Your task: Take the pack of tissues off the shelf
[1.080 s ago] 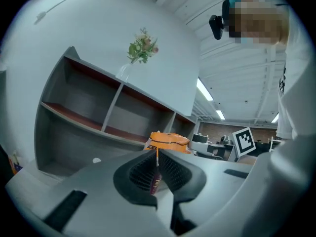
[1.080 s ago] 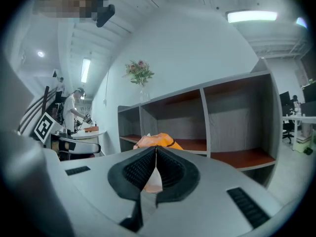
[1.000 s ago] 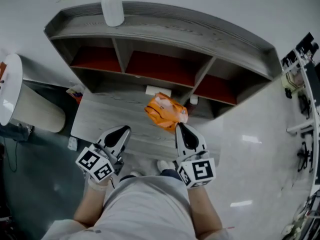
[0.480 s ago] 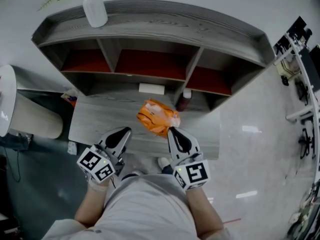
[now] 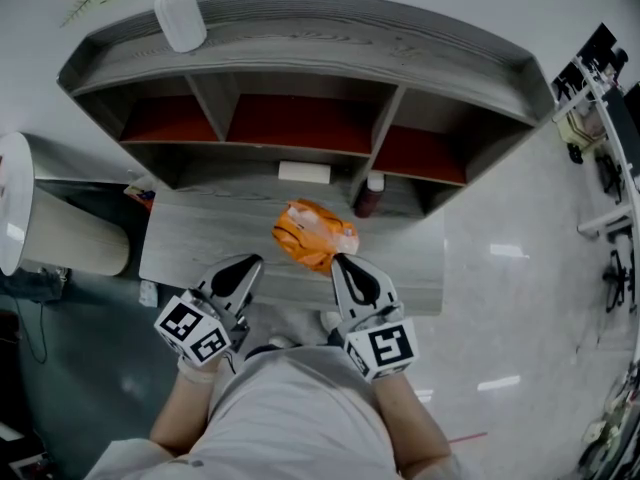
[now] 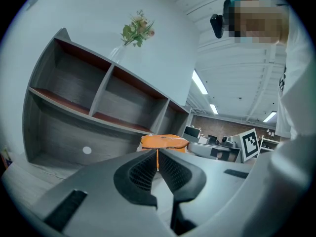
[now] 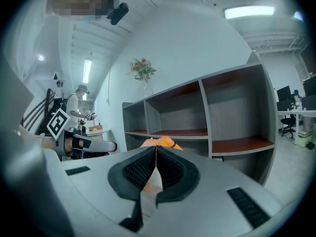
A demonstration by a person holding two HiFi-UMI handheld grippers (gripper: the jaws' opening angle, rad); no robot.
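The tissue pack (image 5: 313, 235) is orange plastic with a white patch. It hangs in the air in front of the grey shelf unit (image 5: 300, 48), over the shelf's low ledge (image 5: 200, 240). My right gripper (image 5: 338, 262) is shut on the pack's near edge. In the right gripper view the thin wrapper (image 7: 150, 181) is pinched between the jaws of that gripper (image 7: 156, 152). My left gripper (image 5: 249, 262) is to the left of the pack and apart from it, shut on nothing. In the left gripper view the pack (image 6: 164, 141) shows beyond the tips of the left gripper (image 6: 157, 154).
A white box (image 5: 304, 172) and a dark bottle (image 5: 368, 197) stand at the back of the ledge. A white vase (image 5: 180, 18) with flowers stands on the shelf top. A round white table (image 5: 20, 203) is at the left, and racks (image 5: 605, 158) are at the right.
My right gripper has drawn the orange pack away from the shelf's back, toward the person. The left gripper has stayed where it was.
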